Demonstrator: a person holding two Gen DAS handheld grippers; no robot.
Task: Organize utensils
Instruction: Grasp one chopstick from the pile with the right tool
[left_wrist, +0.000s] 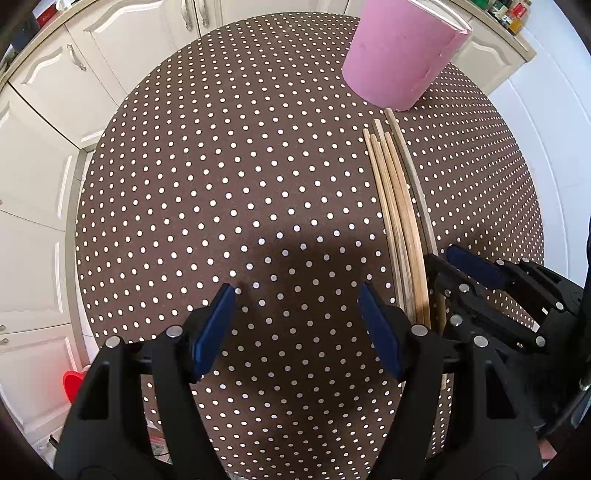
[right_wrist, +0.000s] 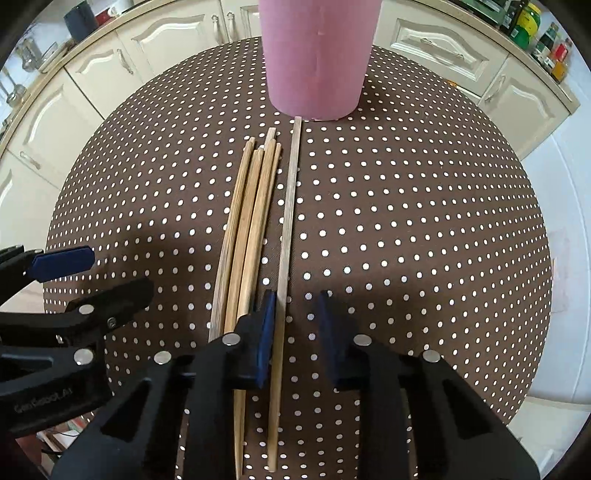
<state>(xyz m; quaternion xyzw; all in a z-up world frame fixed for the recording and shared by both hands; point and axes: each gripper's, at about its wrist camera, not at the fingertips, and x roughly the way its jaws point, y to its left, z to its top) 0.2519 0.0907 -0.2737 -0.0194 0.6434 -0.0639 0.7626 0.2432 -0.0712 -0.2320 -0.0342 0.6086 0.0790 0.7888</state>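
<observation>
Polka-dot tablecloth (right_wrist: 406, 221); gripper (right_wrist: 22, 408) lettering illegible

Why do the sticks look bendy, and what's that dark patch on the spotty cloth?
Both views are fisheye, so the sticks bow near the edges. In the left wrist view the dark patch on the cloth is a shadow just beyond the left gripper. In the right wrist view, shadow lies around the right gripper.

in the right wrist view, the chopsticks (right_wrist: 247, 236) lie bundled at frame centre on the table (right_wrist: 424, 229), the cup (right_wrist: 317, 55) above them; one separate chopstick (right_wrist: 290, 206) lies right of the bundle.
</observation>
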